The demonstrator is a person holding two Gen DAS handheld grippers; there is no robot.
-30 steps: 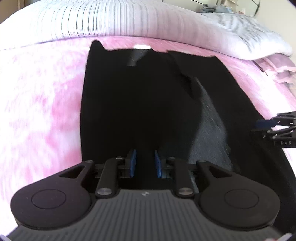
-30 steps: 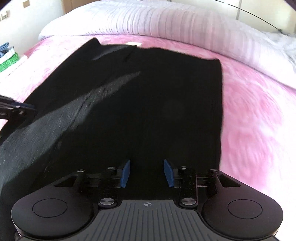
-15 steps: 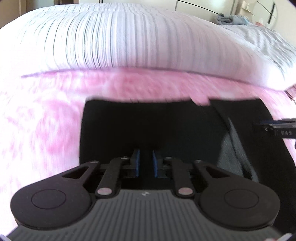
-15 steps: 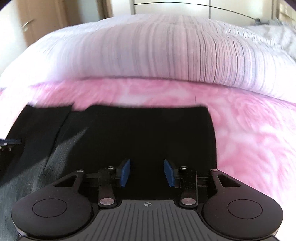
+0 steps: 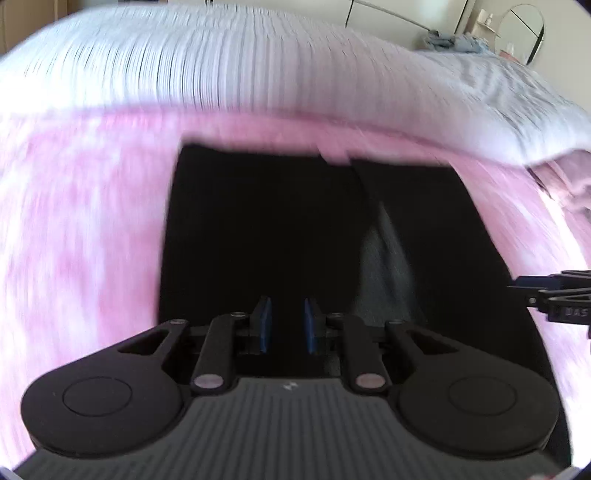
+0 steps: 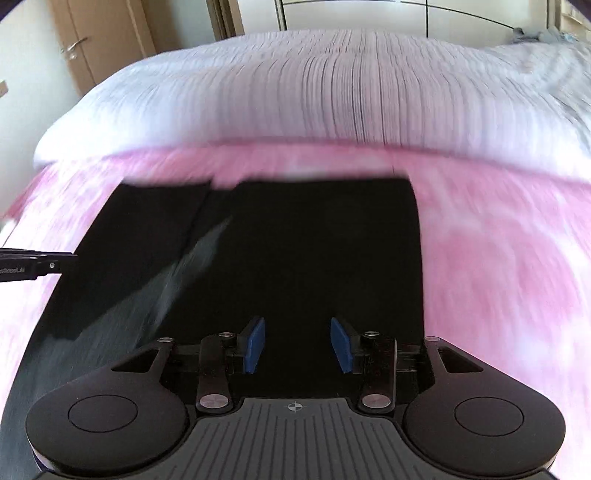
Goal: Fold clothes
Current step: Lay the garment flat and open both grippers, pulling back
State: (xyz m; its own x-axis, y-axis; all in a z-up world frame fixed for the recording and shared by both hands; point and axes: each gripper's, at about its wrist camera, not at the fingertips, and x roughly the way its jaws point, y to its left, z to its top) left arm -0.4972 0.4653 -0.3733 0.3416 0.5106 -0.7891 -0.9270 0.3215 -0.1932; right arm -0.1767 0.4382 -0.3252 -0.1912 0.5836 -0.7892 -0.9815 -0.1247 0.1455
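Wooden door in right view only; mirror, perhaps, left.

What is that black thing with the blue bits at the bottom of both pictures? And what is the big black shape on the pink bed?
Those are two grabbing tools that a person holds, one in each hand. Each carries a camera looking out along its jaws, so one picture comes from the left gripper and one from the right gripper. The blue bits are soft pads for pinching. The black shape is a black garment spread flat on a pink blanket, with a white striped duvet behind it. The pictures are blurry and the cloth is dark, so I cannot tell whether the left jaws pinch it. The right jaws stand apart, gripping nothing.
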